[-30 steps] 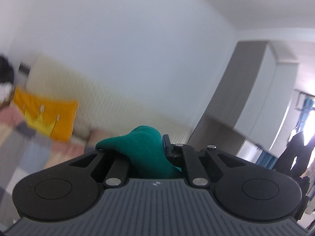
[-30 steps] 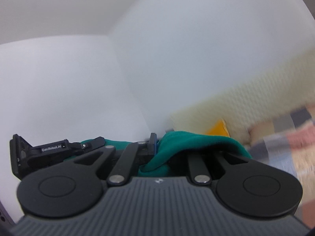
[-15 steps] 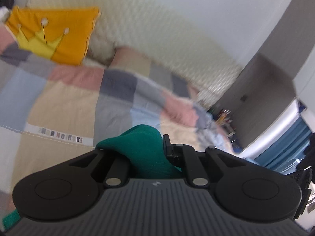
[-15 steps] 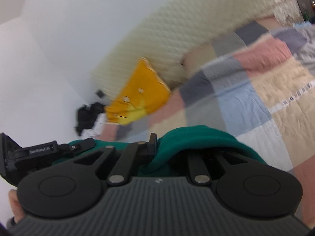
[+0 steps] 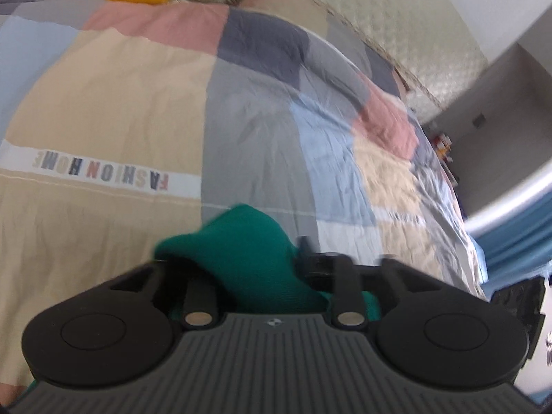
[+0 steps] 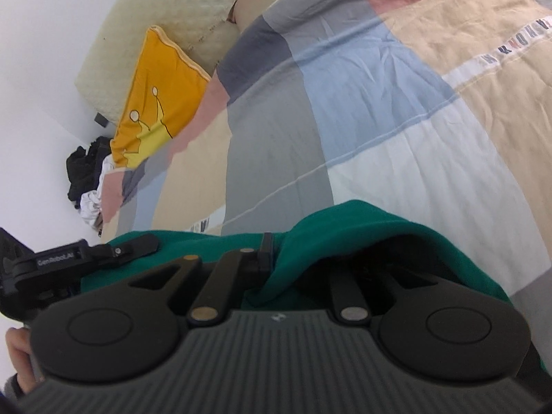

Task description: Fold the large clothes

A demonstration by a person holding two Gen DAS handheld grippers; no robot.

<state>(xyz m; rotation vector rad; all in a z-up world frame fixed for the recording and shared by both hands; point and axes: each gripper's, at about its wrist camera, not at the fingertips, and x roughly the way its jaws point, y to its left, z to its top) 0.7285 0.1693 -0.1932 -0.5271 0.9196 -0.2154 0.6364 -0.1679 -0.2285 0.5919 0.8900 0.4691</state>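
Green garment (image 5: 255,258), a soft knit-looking cloth, is bunched over both of my tools, just above the patchwork bed cover (image 5: 145,110). I judge it light and limp: it will sag and crease wherever it is unsupported, so I would take hold at two corners or along a hem and keep it stretched between the hands.

Left gripper (image 5: 272,269): its fingers are opening, with green cloth between them; it looks released, no pad visibly pressing. Right gripper (image 6: 296,258): its fingers are also beginning to open, though the fabric (image 6: 345,231) drapes over them and I read it as caught against the one dark finger (image 6: 266,252) I can see. The far finger is hidden under the fold, so that is a judgement.

A second ago both cameras faced bare wall with the cloth clamped tight. Now both look down on the bed, with the orange cushion (image 6: 155,96) near the headboard.
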